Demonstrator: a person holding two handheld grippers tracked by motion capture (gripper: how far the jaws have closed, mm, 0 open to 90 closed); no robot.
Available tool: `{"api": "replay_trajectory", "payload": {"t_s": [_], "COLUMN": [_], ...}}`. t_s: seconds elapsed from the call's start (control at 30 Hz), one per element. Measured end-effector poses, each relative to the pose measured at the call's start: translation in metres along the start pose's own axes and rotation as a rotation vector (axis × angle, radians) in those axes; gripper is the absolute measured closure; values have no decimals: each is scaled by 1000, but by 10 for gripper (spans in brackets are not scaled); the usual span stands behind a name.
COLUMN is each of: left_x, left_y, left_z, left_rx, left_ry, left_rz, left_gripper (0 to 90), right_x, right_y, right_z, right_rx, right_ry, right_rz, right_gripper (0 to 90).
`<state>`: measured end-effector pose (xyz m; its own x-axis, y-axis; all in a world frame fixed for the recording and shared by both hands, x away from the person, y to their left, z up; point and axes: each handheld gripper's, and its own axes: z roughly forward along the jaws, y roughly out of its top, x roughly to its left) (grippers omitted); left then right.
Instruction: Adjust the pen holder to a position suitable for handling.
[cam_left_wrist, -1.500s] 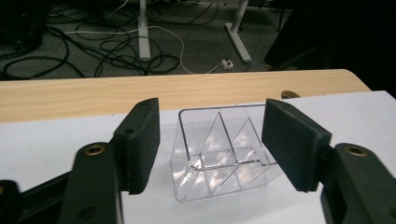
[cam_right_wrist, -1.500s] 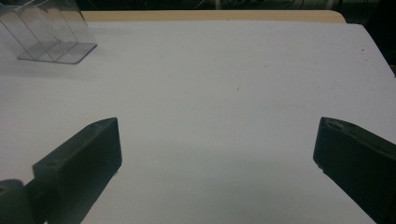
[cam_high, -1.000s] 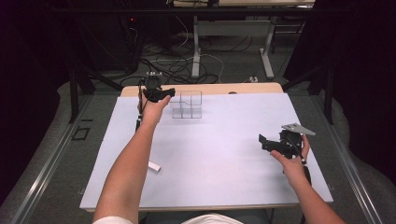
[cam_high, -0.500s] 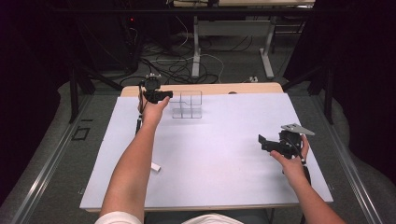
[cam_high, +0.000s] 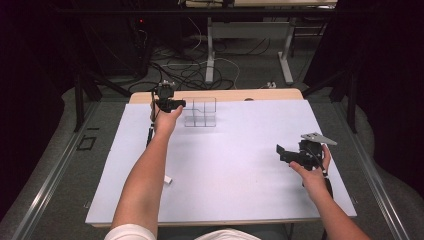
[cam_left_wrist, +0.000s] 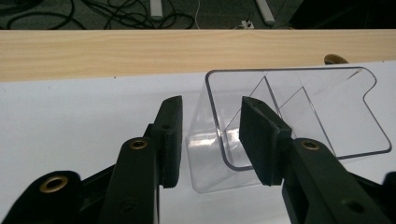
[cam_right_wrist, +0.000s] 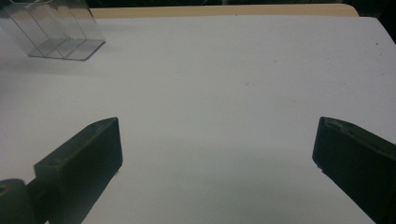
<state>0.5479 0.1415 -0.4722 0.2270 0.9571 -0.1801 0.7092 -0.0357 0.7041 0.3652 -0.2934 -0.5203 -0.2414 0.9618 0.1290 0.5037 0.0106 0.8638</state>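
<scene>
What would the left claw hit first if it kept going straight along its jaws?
Likely the clear box: its near corner wall already sits between the open jaws of the left claw, one jaw outside, one over the inside.

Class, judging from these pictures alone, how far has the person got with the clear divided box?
Done: nothing visibly. In hand: the left gripper has open jaws straddling a wall of the clear divided box, not clamped. Left: gripping it; the right gripper is open over bare white table.

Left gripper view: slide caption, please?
Open left tool straddling the near wall of a clear divided organizer on the white mat.
</scene>
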Motion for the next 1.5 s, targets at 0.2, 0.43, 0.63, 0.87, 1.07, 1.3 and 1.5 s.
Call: {"api": "replay_trajectory", "payload": {"t_s": [0.2, 0.43, 0.63, 0.87, 1.07, 1.3, 1.5], "left_x": [1, 1, -2, -10, -13, -1, 6], "left_y": [-5, -5, -7, -9, -11, -15, -23], "left_z": [6, 6, 7, 7, 5, -4, -16], "left_rx": [13, 12, 35, 24, 20, 47, 60], "left_ry": [8, 2, -11, 40, 69, 60, 31], "left_rz": [-2, -17, -33, -36, -34, -99, -125], "left_gripper": [622, 684, 810, 860, 872, 886, 885], "right_x": [0, 0, 1, 2, 1, 2, 3], "right_y": [0, -1, -1, -2, -2, -3, -3], "right_z": [0, 0, 0, 1, 1, 2, 4], "right_rx": [3, 7, 6, 12, 13, 19, 23], "right_ry": [3, 5, 8, 14, 13, 15, 24], "right_rz": [2, 8, -2, -7, -5, -4, -7], "right_gripper": [8, 9, 10, 12, 15, 18, 19]}}
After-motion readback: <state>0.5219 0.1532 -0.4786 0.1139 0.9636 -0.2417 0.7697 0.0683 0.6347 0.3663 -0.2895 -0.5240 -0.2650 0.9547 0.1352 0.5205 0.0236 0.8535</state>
